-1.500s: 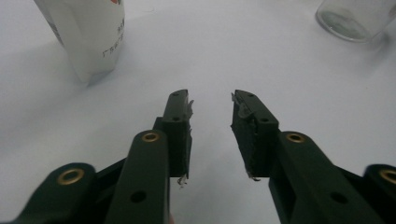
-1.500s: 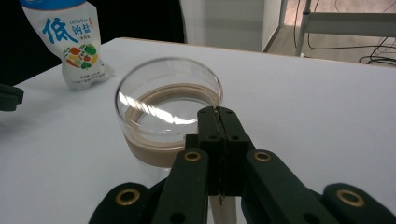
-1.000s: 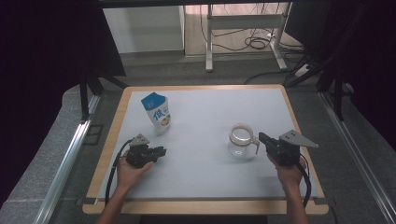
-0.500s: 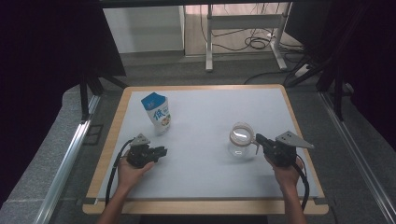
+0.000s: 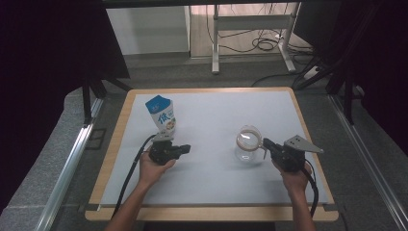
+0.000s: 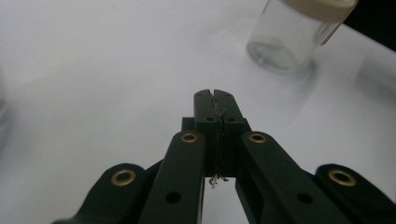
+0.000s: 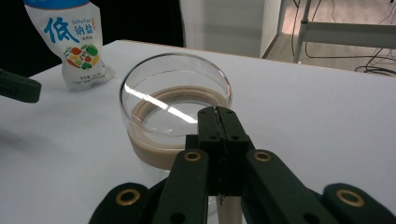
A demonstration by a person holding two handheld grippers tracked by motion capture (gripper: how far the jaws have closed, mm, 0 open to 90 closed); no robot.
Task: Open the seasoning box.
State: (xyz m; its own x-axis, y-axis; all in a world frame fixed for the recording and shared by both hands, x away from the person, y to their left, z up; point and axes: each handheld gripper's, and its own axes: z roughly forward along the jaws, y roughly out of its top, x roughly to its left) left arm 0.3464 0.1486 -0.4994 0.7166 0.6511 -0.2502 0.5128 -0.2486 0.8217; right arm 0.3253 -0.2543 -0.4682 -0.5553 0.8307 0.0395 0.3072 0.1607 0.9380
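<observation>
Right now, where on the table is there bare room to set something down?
Bare: the far right corner beyond the glass jar, the middle strip between salt pouch and jar, and the near edge between the forearms. Crowded: around the left gripper and right gripper.

On the table (image 5: pixel 288 101), the pouch (image 5: pixel 162 115) stands toward the far left and the jar (image 5: pixel 248 143) sits right of centre, well apart from it. The left gripper (image 5: pixel 184 149) lies just in front of the pouch (nearer the person), pointing across toward the jar. The right gripper (image 5: pixel 264 143) is at the jar's right side, right up against it.
</observation>
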